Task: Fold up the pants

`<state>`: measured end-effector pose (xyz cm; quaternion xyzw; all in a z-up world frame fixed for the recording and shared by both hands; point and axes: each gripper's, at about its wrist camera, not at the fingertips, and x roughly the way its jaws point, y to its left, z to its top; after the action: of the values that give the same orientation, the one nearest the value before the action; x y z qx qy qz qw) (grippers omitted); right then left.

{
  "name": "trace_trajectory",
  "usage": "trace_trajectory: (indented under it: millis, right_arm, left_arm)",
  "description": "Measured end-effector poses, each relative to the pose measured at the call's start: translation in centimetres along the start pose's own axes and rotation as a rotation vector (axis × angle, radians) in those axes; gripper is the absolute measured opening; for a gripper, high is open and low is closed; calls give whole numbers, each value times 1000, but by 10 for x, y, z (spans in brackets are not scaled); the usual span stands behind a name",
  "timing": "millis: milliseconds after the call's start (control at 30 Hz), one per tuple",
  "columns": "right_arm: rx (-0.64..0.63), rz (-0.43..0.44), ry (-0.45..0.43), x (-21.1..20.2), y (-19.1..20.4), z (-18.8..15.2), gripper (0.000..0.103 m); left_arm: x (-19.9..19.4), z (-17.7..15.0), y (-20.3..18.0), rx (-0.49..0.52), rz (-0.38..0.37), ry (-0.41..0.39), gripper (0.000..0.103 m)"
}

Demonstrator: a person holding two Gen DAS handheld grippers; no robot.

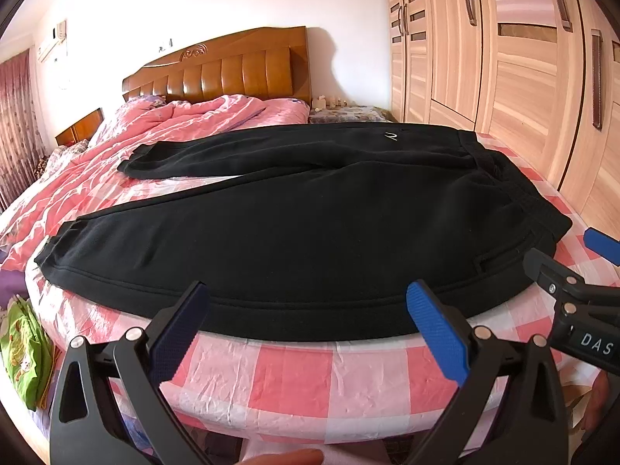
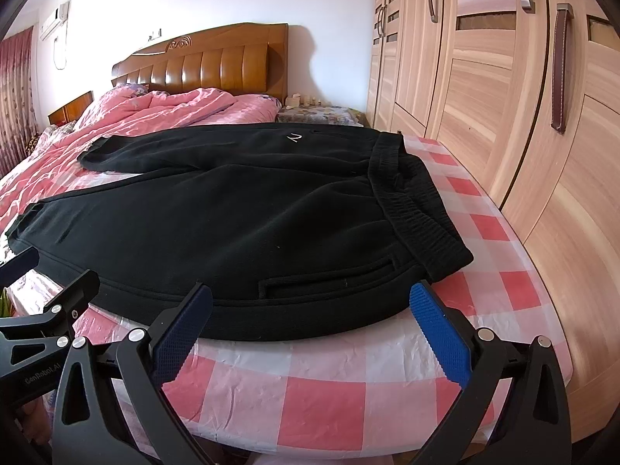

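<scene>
Both wrist cams sit low at the bed's near edge, tilted down, facing the headboard [image 1: 217, 66] across the black pants [image 1: 310, 224]. Left cam looks from further left; right cam nearer the wardrobe [image 2: 503, 97]. Both share pants, checkered sheet [image 2: 325, 399], wardrobe.

Bare checked sheet [image 2: 329, 399] before the black pants [image 2: 232, 224] is free; the wardrobe [image 2: 542, 135] crowds the right.

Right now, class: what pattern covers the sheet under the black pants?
Pink, red and white checks on the sheet, clearest in the right wrist view.
</scene>
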<state>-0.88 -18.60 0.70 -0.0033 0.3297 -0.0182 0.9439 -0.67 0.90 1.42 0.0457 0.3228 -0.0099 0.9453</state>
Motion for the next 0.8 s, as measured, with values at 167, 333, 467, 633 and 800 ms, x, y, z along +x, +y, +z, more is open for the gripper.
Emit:
trace_trajectory:
  millis: [167, 333, 467, 633, 800]
  right_arm:
    - [2, 3, 2, 0, 1, 0, 99]
    - [4, 7, 5, 0, 1, 0, 99]
    - [10, 13, 8, 1, 0, 0, 99]
    - [9, 13, 9, 1, 0, 0, 99]
    - [10, 15, 9, 1, 0, 0, 99]
  left_arm:
    - [0, -1, 0, -2, 2, -1, 102]
    - [1, -2, -1, -5, 3, -1, 102]
    - [1, -2, -2, -6, 3, -1, 102]
    - [1, -3, -1, -9, -5, -4, 102]
    - [-1, -4, 1, -16, -8, -13, 102]
